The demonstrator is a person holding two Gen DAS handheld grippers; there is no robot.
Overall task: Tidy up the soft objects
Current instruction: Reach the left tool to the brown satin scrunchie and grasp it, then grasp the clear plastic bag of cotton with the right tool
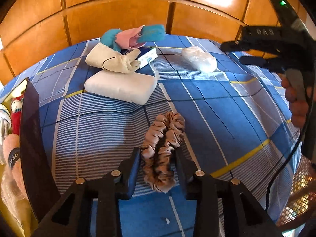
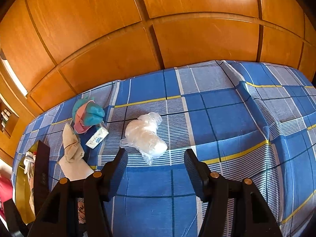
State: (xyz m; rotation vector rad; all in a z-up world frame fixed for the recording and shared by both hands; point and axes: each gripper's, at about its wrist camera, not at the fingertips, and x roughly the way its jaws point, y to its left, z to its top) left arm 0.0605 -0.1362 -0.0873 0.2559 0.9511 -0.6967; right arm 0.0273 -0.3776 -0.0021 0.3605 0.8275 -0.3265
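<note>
A tan satin scrunchie (image 1: 162,150) lies on the blue plaid bedsheet (image 1: 217,108). My left gripper (image 1: 158,156) is open, its fingers on either side of the scrunchie's near end, not closed on it. Beyond lie a white pillow-like pad (image 1: 120,86), a cream cloth (image 1: 112,61), a teal and pink soft toy (image 1: 136,35) and a plastic-wrapped bundle (image 1: 199,58). My right gripper (image 2: 155,156) is open and empty, hovering just short of the wrapped bundle (image 2: 146,136); it also shows at the right edge of the left wrist view (image 1: 248,53).
A dark-walled box (image 1: 31,138) at the left holds socks and soft items (image 1: 13,152); it also shows in the right wrist view (image 2: 41,169). A small tissue pack (image 2: 97,137) lies by the toy (image 2: 87,115). Wooden panelling (image 2: 158,29) rises behind the bed.
</note>
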